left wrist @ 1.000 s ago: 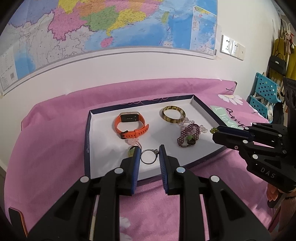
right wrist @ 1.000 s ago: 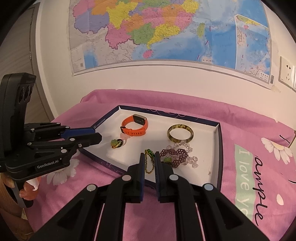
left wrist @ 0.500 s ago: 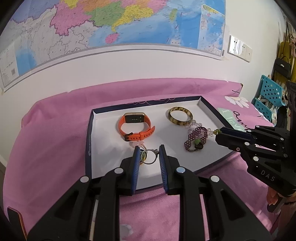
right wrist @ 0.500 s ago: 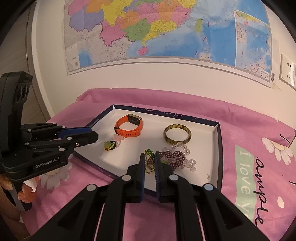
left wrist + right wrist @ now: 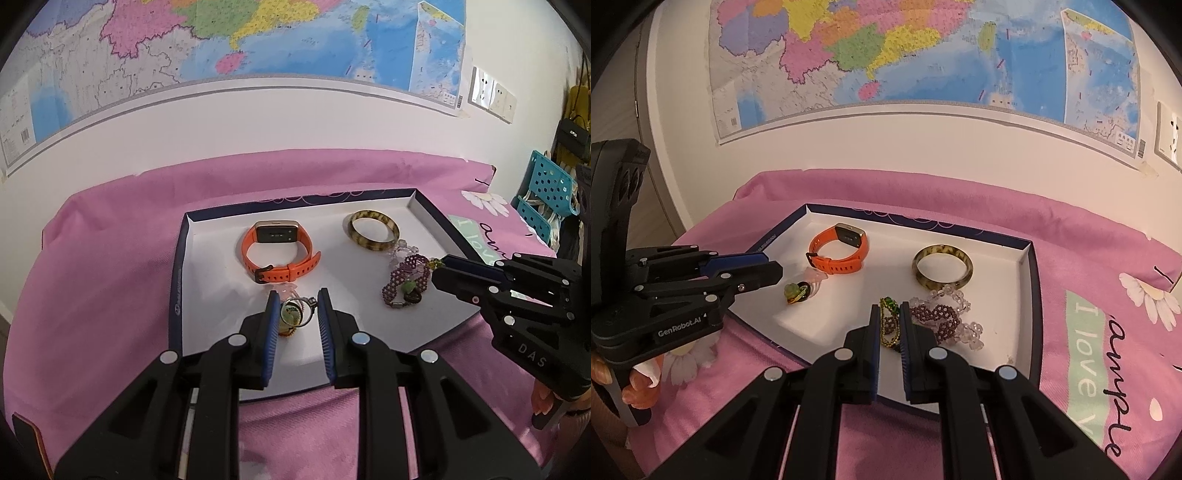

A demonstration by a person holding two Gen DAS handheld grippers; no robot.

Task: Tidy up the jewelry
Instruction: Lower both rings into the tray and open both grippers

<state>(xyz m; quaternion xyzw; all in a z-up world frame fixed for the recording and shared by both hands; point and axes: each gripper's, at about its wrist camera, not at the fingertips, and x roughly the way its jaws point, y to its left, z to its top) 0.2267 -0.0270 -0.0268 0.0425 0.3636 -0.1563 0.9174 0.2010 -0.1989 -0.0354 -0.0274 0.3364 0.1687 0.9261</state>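
A white-lined tray [image 5: 176, 295] with a dark blue rim lies on the pink cloth. In it lie an orange smartwatch [image 5: 275, 251], a tortoiseshell bangle [image 5: 375, 230], a purple beaded bracelet [image 5: 404, 277] and a green pendant [image 5: 793, 291]. My left gripper [image 5: 295, 295] hangs over the tray's near left part, shut on a silver ring [image 5: 310, 304], with the pendant showing through it. My right gripper [image 5: 888, 308] is shut on a green-and-gold bead chain [image 5: 889, 321] beside the purple bracelet [image 5: 938, 319]. The left gripper [image 5: 774, 271] hovers just left of the pendant.
The pink cloth [image 5: 1108, 280] bears daisies and lettering to the right of the tray [image 5: 1034, 295]. A wall with a map [image 5: 258, 44] rises close behind. Blue perforated crates [image 5: 546, 199] and hanging bags stand far right. A person's fingers [image 5: 639, 387] hold the left handle.
Both grippers have drifted a little lower over the tray. The held ring, earlier right of the green pendant, now sits in front of it. Both grips are unchanged.
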